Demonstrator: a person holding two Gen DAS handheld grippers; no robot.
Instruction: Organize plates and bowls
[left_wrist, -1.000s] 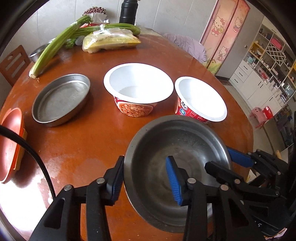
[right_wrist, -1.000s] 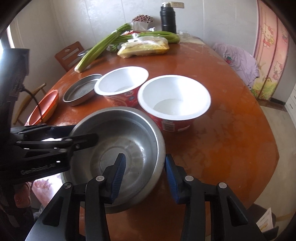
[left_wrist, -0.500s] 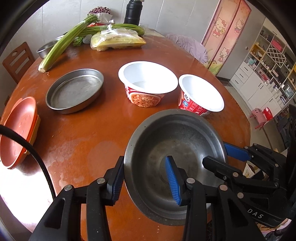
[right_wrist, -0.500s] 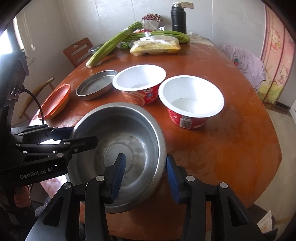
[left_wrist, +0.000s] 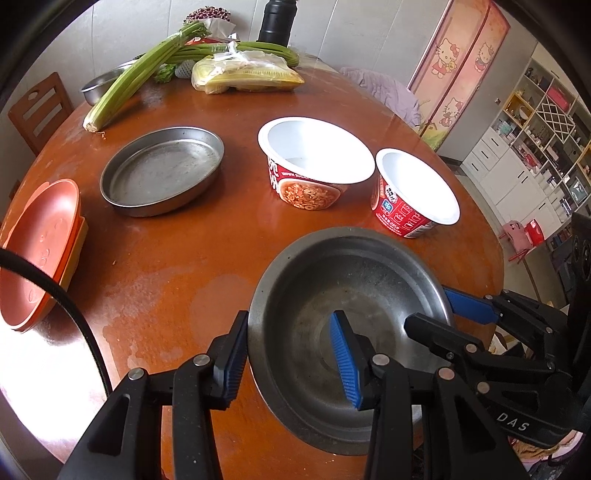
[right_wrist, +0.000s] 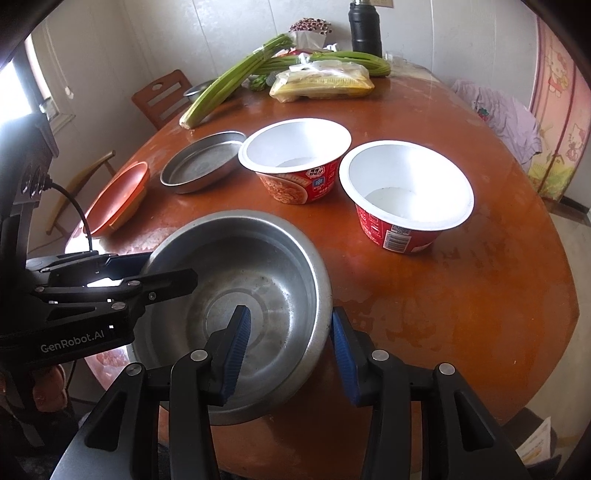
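Note:
A steel bowl (left_wrist: 354, 295) (right_wrist: 258, 266) hangs over the table's near edge, held from both sides. My left gripper (left_wrist: 291, 362) straddles its left rim, one blue pad outside and one inside. My right gripper (right_wrist: 290, 350) straddles its right rim the same way. Each gripper also shows in the other's view. Two white noodle bowls (left_wrist: 314, 147) (left_wrist: 421, 184) stand beyond it. A flat steel plate (left_wrist: 162, 170) (right_wrist: 203, 162) lies further left. Stacked orange plates (left_wrist: 37, 251) (right_wrist: 118, 195) lie at the left edge.
The round brown table (left_wrist: 177, 258) carries celery (left_wrist: 140, 81), a bag of corn (left_wrist: 247, 74), a black flask (left_wrist: 277, 18) and a small steel bowl (left_wrist: 103, 83) at the back. A wooden chair (left_wrist: 37, 107) stands left. Shelves (left_wrist: 535, 129) stand right.
Both grippers with the steel bowl have drawn back toward the near edge and risen. The noodle bowls and steel plate now appear farther away.

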